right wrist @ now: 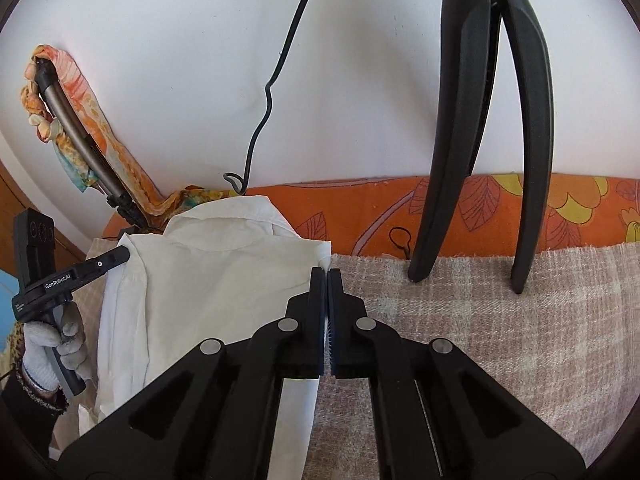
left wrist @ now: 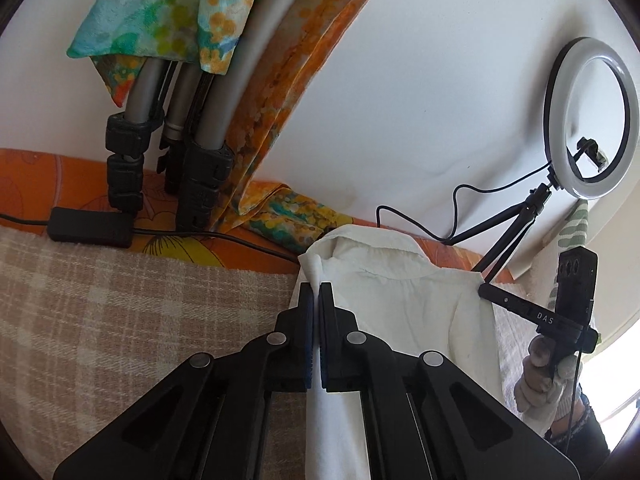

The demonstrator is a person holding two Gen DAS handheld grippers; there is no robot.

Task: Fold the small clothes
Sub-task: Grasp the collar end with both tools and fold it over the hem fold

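Two grippers pinch the white shirt [left wrist: 400,304] by its shoulders: left gripper [left wrist: 319,292] clamped on the left edge at frame centre, right gripper [right wrist: 327,276] clamped on the right corner; collar up, body spread over the checked blanket [right wrist: 500,320], folding apparently barely begun

"DAS" on right hand-held gripper [left wrist: 486,291], "GenRobot.AI" on left hand-held gripper [right wrist: 123,253]

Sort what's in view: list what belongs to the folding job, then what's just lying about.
Job:
- white shirt
- left gripper, jaws shut on the shirt
- right gripper, jaws shut on the shirt
- checked blanket, work surface

Lying about:
- ring light
- tripod legs
- patterned scarf
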